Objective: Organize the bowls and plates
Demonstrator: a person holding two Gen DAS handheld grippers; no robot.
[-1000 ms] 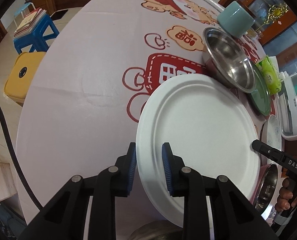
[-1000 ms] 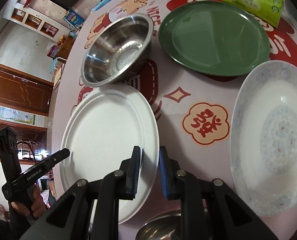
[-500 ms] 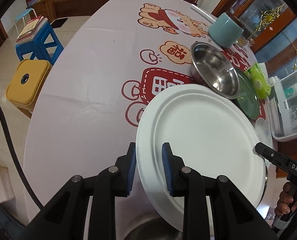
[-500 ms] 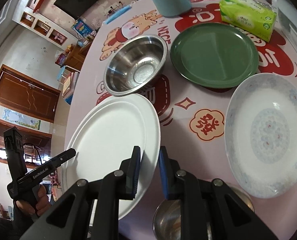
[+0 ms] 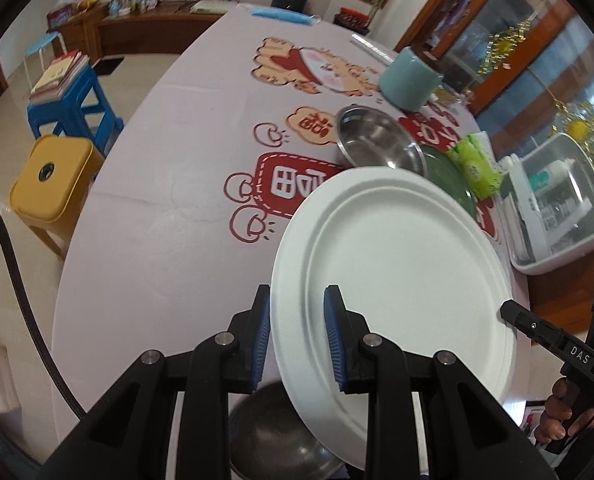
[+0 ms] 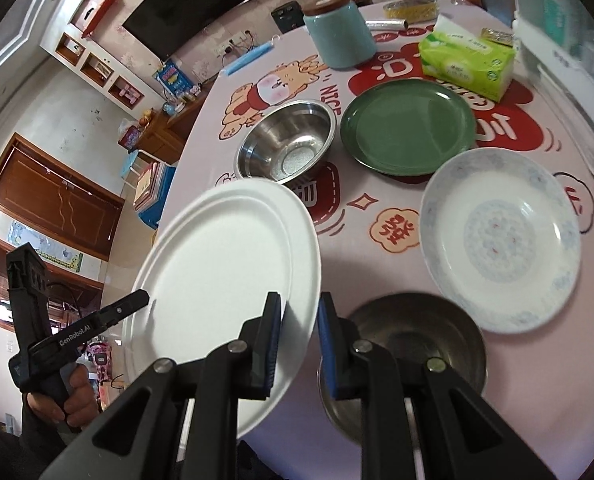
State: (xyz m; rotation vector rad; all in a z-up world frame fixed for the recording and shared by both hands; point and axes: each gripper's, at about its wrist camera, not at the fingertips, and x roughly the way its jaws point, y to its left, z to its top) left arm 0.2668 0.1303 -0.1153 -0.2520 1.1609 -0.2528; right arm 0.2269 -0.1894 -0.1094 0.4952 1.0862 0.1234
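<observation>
A large white plate [image 5: 397, 280] is held in the air above the table by both grippers. My left gripper [image 5: 297, 336] is shut on its near left rim. My right gripper [image 6: 299, 344] is shut on its opposite rim [image 6: 297, 280]. Below it a steel bowl [image 6: 421, 344] sits at the table's near edge, also in the left wrist view [image 5: 273, 436]. A second steel bowl [image 6: 287, 148], a green plate [image 6: 409, 126] and a white patterned plate [image 6: 501, 240] lie on the table.
A teal canister [image 6: 339, 34] and a green tissue pack [image 6: 467, 64] stand at the far side. A white plastic box [image 5: 561, 200] sits at the right edge. Blue [image 5: 73, 100] and yellow [image 5: 51, 176] stools stand left of the table.
Both grippers have lifted the white plate off the table and raised it. The near steel bowl has come into view beneath it.
</observation>
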